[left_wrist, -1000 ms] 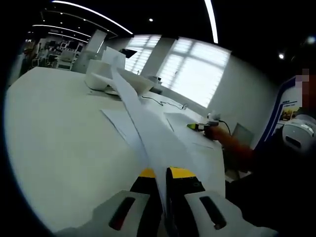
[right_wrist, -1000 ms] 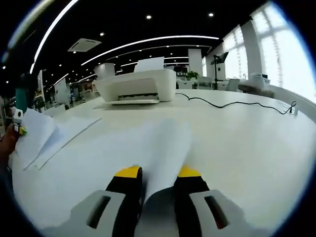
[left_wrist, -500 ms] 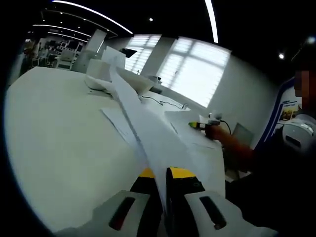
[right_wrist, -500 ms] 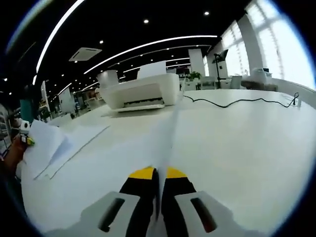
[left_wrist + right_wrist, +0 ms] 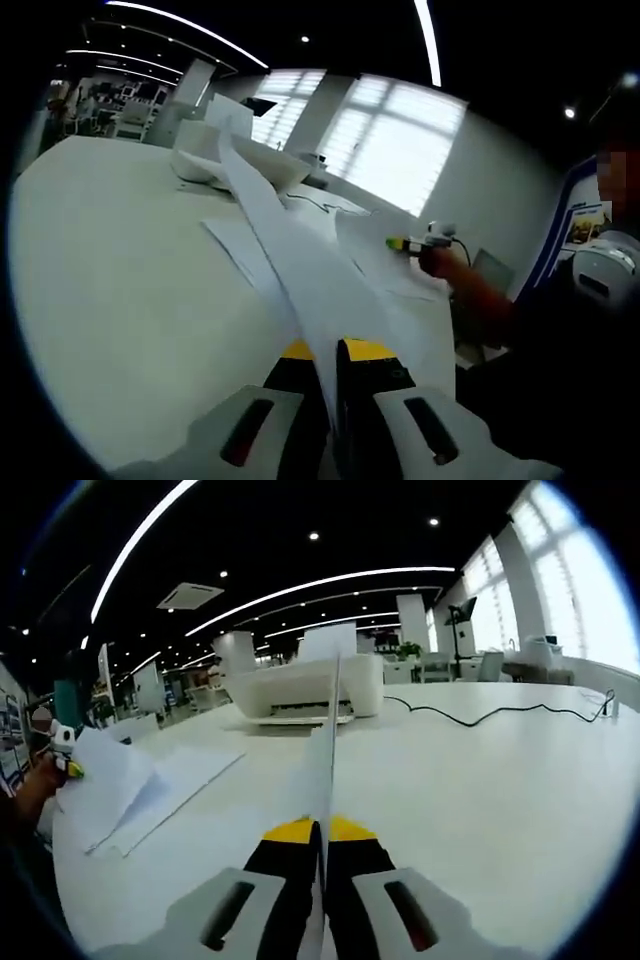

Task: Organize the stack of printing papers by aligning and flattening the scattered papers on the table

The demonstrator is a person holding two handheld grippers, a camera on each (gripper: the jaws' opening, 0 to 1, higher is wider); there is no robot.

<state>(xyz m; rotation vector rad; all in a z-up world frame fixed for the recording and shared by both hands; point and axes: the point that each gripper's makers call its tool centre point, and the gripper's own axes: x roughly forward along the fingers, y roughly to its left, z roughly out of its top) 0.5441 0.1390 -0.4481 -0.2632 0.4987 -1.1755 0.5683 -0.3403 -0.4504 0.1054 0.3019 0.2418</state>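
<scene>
My left gripper (image 5: 330,352) is shut on a white sheet (image 5: 270,230) that rises from its jaws over the white table (image 5: 100,260). More loose sheets (image 5: 235,255) lie flat beneath it. My right gripper (image 5: 320,828) is shut on another sheet (image 5: 328,740), seen edge-on and standing upright. In the left gripper view the right gripper (image 5: 412,243) hangs at the right in a hand, with its sheet (image 5: 365,235) lifted. In the right gripper view the left gripper (image 5: 65,755) sits at the far left with its raised sheet (image 5: 100,780). Flat sheets (image 5: 180,780) lie beside it.
A white printer (image 5: 310,685) stands at the back of the table (image 5: 520,780), also seen as the printer (image 5: 215,160) in the left gripper view. A black cable (image 5: 500,715) runs across the table to the right. A person's sleeve (image 5: 480,295) is at the right.
My right gripper has shut on the sheet that lay flat between its jaws and lifted it, so it now stands edge-on. The left gripper keeps holding its sheet.
</scene>
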